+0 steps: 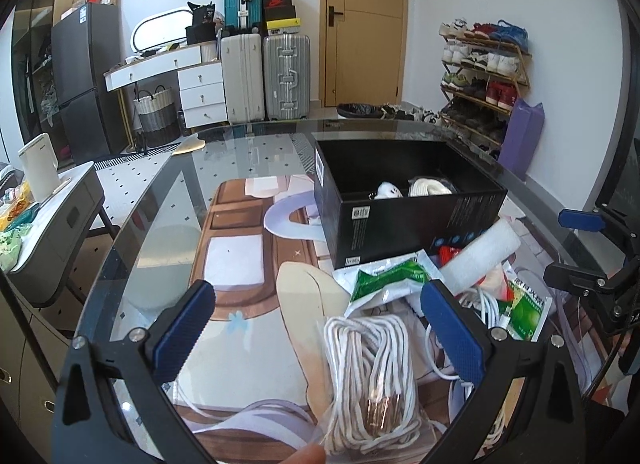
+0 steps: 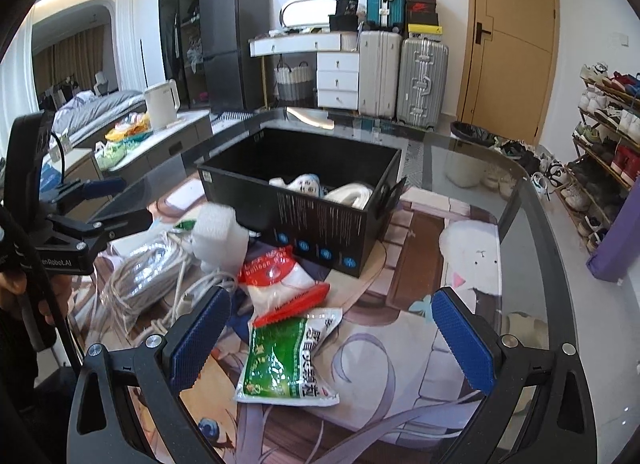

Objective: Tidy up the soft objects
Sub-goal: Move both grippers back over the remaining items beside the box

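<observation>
White cord bundle (image 1: 370, 376) between left hand-held gripper (image 1: 320, 328) fingers

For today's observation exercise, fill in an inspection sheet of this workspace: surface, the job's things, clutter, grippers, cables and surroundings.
Surface: glass table over a printed cartoon mat.
Job's things: open black box already holds white soft items; outside it lie a green packet, a red-and-white bag and a white foam roll.
Clutter: loose pile beside the box, items overlapping.
Grippers: left gripper open, bagged rope between its fingers; right gripper open above the green packet.
Cables: bagged rope coil; loose white cable.
Surroundings: suitcases, shoe rack, door.
</observation>
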`<move>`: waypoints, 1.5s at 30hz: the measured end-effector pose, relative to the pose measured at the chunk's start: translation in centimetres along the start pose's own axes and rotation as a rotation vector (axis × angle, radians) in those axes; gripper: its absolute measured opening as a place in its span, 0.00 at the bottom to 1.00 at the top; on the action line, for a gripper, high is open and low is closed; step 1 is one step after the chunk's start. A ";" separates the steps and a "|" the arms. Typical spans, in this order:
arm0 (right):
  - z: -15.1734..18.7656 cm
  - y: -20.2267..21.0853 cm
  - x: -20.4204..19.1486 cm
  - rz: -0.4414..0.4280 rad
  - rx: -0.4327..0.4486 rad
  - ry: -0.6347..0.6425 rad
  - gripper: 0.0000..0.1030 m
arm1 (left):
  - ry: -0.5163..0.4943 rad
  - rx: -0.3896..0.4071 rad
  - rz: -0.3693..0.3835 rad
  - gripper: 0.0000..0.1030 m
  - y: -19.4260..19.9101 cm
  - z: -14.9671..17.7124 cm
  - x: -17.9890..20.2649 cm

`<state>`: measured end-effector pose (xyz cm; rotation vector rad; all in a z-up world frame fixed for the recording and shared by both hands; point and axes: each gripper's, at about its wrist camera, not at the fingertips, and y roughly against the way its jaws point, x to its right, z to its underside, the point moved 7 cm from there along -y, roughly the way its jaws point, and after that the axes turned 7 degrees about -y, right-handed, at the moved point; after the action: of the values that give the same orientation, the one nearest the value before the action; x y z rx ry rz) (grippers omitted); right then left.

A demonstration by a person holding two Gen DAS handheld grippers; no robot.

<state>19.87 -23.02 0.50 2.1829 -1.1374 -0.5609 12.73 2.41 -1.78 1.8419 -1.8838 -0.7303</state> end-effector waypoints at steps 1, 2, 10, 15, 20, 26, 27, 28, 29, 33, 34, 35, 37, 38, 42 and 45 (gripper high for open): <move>0.1 -0.1 0.0 0.002 -0.009 0.002 0.99 | -0.004 -0.005 0.002 1.00 -0.1 0.1 0.1; 0.3 -0.3 0.0 0.003 -0.019 0.003 0.99 | -0.009 -0.017 0.007 1.00 -0.2 0.2 0.2; 1.1 -1.3 -0.3 -0.005 -0.069 0.018 0.99 | -0.022 -0.062 0.020 1.00 -0.7 0.9 0.3; 1.8 -2.1 -0.5 -0.005 -0.103 0.020 0.99 | -0.042 -0.089 0.022 1.00 -0.9 1.3 0.5; 2.4 -2.9 -0.9 -0.009 -0.133 0.031 0.99 | -0.061 -0.112 0.036 1.00 -1.1 1.7 0.8; 3.0 -3.6 -1.1 -0.012 -0.159 0.036 0.99 | -0.092 -0.148 0.039 1.00 -1.3 2.3 1.3; 3.1 -3.6 -1.1 -0.014 -0.161 0.035 0.99 | -0.097 -0.157 0.035 1.00 -1.4 2.5 1.3; 3.1 -3.7 -1.1 -0.015 -0.163 0.034 0.99 | -0.099 -0.163 0.035 1.00 -1.5 2.5 1.4; 3.2 -3.8 -1.1 -0.014 -0.167 0.032 0.99 | -0.100 -0.169 0.035 1.00 -1.6 2.6 1.4; 3.5 -4.3 -1.3 -0.025 -0.179 0.031 0.99 | -0.106 -0.189 0.046 1.00 -1.8 2.9 1.6; 3.6 -4.5 -1.3 -0.025 -0.182 0.032 0.99 | -0.108 -0.193 0.049 1.00 -1.8 3.0 1.7; 3.7 -4.6 -1.4 -0.026 -0.186 0.034 0.99 | -0.110 -0.199 0.051 1.00 -1.9 3.0 1.8; 3.9 -4.8 -1.5 -0.027 -0.192 0.038 0.99 | -0.115 -0.213 0.052 1.00 -2.1 3.3 1.9; 4.0 -4.9 -1.7 -0.027 -0.196 0.040 0.99 | -0.116 -0.219 0.053 1.00 -2.2 3.4 1.9; 4.4 -5.2 -2.0 -0.028 -0.208 0.048 0.99 | -0.120 -0.237 0.057 1.00 -2.5 3.8 2.1; 4.6 -5.5 -2.0 -0.029 -0.213 0.045 0.99 | -0.119 -0.250 0.057 1.00 -2.7 4.1 2.2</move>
<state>19.13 -20.34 -6.41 2.0214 -0.9769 -0.6126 12.20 0.61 -6.78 1.6147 -1.8140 -1.0253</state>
